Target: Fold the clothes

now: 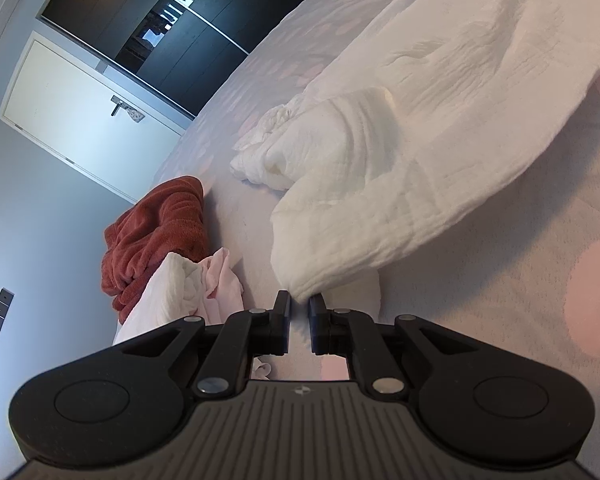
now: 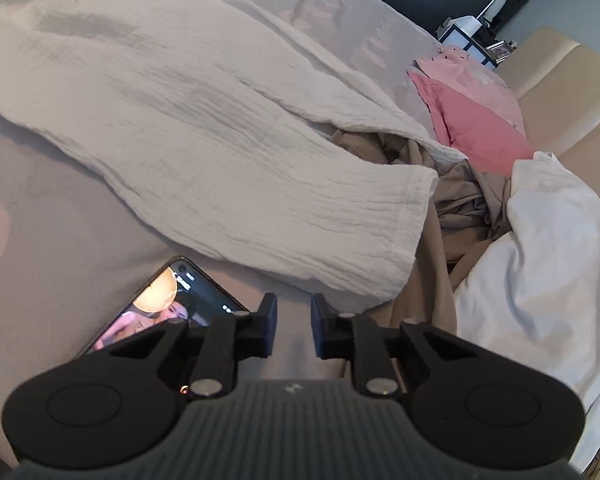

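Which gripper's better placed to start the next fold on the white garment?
Left. The left gripper already has a corner of the white garment at its fingertips. The right gripper is open, just short of the hem, with a phone beside it.

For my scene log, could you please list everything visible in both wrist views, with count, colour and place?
White crinkled garment: one, cream-white, spread across the bed.
Bed cover: one, grey with pink dots, under everything.
Red-brown fleece: one, rust, at the bed edge.
White and pale pink clothes: small heap, beside the fleece.
Phone: one, screen lit, by the right gripper.
Beige cloth: one, crumpled, beyond the garment's cuff.
Pink folded items: two, near the headboard.
White cloth: one, far right.
Left gripper: black, nearly closed at a garment corner.
Right gripper: black, open, empty.
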### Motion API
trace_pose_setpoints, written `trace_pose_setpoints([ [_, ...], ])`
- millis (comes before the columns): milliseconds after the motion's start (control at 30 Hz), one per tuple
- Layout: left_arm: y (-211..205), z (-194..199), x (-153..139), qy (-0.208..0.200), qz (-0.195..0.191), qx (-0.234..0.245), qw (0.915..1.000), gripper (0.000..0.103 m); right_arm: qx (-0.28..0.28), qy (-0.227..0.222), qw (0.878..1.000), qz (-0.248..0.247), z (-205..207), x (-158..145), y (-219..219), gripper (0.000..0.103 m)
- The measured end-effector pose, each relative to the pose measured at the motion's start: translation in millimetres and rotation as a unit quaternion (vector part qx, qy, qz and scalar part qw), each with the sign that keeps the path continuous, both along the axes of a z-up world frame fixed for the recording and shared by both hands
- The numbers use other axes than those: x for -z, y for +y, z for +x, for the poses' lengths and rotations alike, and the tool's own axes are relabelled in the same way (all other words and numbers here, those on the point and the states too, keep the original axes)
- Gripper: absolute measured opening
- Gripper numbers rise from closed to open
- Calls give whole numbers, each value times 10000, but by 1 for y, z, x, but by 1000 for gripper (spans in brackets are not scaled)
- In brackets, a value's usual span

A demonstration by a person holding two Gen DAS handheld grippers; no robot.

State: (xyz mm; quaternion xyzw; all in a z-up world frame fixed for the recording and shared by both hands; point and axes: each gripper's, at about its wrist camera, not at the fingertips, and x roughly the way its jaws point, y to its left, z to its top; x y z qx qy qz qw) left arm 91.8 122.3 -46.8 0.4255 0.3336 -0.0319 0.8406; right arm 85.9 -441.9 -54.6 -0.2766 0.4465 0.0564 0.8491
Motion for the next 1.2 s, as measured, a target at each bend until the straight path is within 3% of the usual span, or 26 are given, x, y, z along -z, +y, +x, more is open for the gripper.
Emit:
trace_pose_setpoints([
  [467, 3, 2, 5, 31, 15, -97, 9999, 9, -1033, 16, 9923, -688, 23, 29, 9, 39],
  [633, 5, 3, 7, 38, -2, -111, 9999, 9, -1027, 55, 9914, -815, 23, 33, 3, 43],
  [700, 5, 3, 7, 34, 1, -117, 9999, 9, -939, 77, 9921, -831, 27, 35, 3, 34],
  [733, 5, 4, 7, 34, -4, -126, 9999, 9, -904, 110, 9922, -848, 29, 35, 5, 23],
  [767, 5, 4, 7, 28, -17, -138, 9999, 9, -873, 167, 9922, -871, 32, 35, 7, 3],
  [900, 6, 2, 1, -48, -98, -165, 9998, 7, -742, -62, 9902, -1183, 31, 28, 12, 2],
  [1000, 5, -2, -5, -165, -166, -102, 9997, 6, -369, -527, 9893, -1312, 29, 11, 6, 2],
  [1200, -3, -9, -19, -274, -235, 33, 9993, 0, 448, -1403, 9761, -1595, 38, -28, -7, 1],
])
